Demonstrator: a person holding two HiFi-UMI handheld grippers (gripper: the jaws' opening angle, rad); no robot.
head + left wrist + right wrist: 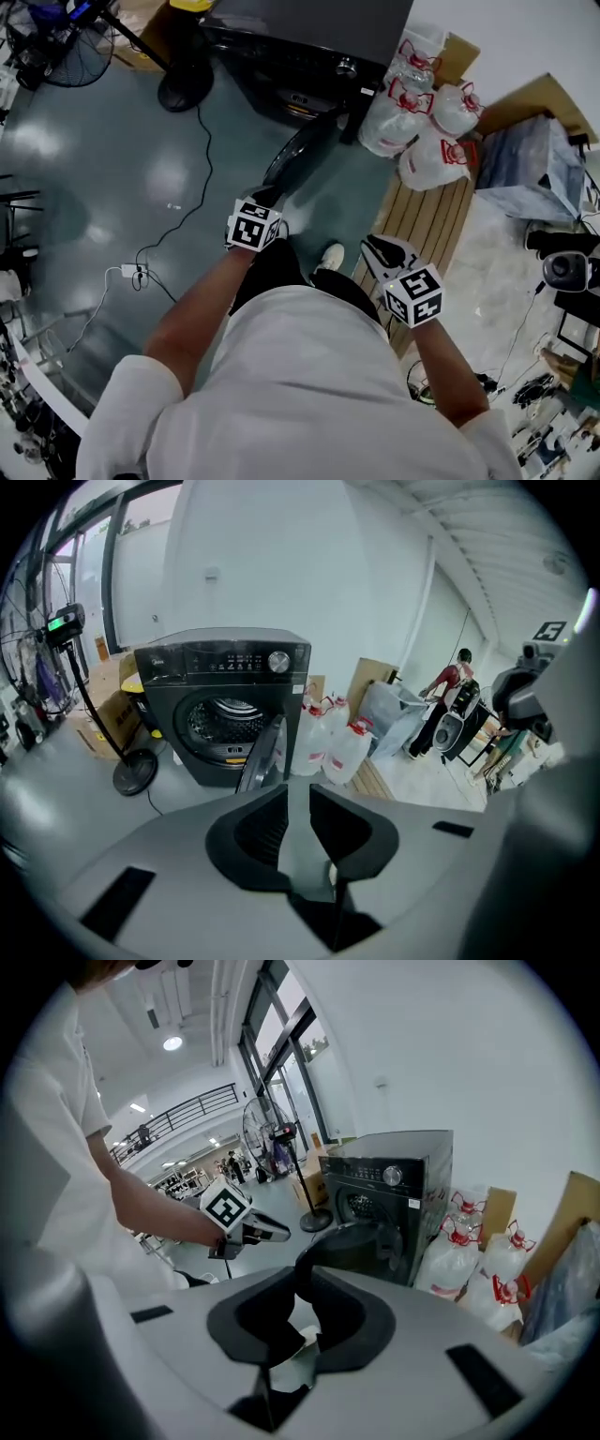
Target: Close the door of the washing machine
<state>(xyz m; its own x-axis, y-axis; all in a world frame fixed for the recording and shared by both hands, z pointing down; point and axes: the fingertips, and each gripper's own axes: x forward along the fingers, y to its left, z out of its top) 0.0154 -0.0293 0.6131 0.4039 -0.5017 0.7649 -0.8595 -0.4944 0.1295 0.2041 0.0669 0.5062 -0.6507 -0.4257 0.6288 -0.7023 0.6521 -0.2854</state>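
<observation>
A dark front-loading washing machine (309, 56) stands ahead of me with its round door (298, 155) swung out towards me. In the left gripper view the machine (225, 667) shows its open drum, and the door (267, 757) stands edge-on just beyond the jaws. My left gripper (269, 197) hovers close to the door's free edge, its jaws almost together with nothing in them (298, 794). The right gripper (377, 248) hangs lower and to the right, away from the door, shut and empty (302, 1279). The right gripper view takes in the machine (394, 1194), the door (370, 1241) and the left gripper (281, 1235).
White bags with red handles (427, 131) lean against the machine's right side, over a wooden pallet (427, 211). A standing fan's base (183, 89) sits left of the machine. A cable and plug (136, 274) lie on the grey floor. A person (455, 682) stands far off.
</observation>
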